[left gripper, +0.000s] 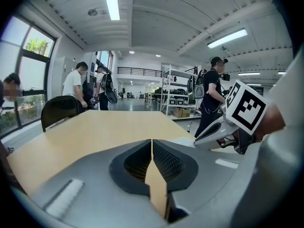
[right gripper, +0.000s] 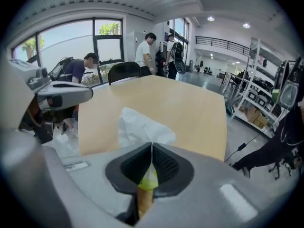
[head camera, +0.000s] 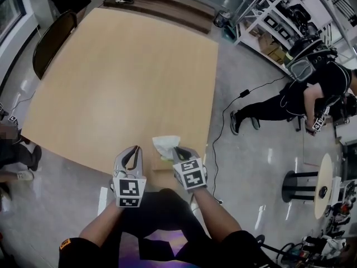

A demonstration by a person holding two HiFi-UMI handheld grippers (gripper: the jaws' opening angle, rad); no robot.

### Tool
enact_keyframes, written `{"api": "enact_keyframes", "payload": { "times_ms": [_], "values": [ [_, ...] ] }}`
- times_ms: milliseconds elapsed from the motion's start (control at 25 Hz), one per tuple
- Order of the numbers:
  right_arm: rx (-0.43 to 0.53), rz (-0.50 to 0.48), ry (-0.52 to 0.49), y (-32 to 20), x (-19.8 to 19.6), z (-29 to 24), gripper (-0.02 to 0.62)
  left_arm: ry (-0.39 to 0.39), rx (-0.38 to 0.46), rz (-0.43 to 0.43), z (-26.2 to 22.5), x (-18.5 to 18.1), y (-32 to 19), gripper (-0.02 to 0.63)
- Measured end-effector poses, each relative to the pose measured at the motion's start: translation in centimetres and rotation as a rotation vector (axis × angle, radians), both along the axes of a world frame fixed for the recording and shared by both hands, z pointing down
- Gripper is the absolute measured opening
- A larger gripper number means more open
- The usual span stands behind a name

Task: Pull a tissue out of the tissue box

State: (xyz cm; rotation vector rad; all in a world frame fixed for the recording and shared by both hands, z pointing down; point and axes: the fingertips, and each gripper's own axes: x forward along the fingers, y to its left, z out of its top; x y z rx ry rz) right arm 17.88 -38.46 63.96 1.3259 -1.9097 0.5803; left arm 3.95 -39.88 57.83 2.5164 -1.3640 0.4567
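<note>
Jaws of left gripper pressed together, tips touching, nothing between. Jaws of right gripper closed on tissue: thin white fold pinched at tips, rest of sheet bunched just beyond jaws. Grippers side by side, near each other but apart, both pointing forward. Left forearm and right forearm bare, reaching forward from dark short sleeves.

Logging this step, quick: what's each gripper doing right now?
Left gripper: shut, nothing between the jaws.
Right gripper: shut on the tissue.
</note>
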Motion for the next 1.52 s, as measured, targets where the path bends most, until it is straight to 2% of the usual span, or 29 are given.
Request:
{"api": "enact_keyframes", "payload": {
  "times_ms": [320,600,960,1200,1400,1520],
  "values": [
    [0.17,0.079,-0.057,-2.1,2.3,-4.9,-0.002,0.02,0.026,-0.023,-0.5,0.9,0.0,0.023],
    [0.281,0.086,-0.105,-1.2,3.1,-9.0,-0.002,0.034,0.055,-0.065,-2.1,1.6,1.6,0.02],
    [0.313,0.006,-0.162,5.6,1.9,-10.0,-0.002,0.031,0.068,-0.16,-2.8,1.5,8.1,0.018],
    [0.315,-0.071,-0.208,11.7,2.7,-8.8,-0.002,0.018,0.076,-0.216,-2.0,3.3,14.1,0.018],
    [0.3,-0.138,-0.26,17.0,3.3,-8.5,-0.002,-0.003,0.068,-0.301,-1.7,3.7,20.3,0.018],
    [0.298,-0.194,-0.298,19.1,2.9,-8.7,-0.002,-0.024,0.064,-0.378,-1.9,2.6,23.5,0.018]
  ]
}}
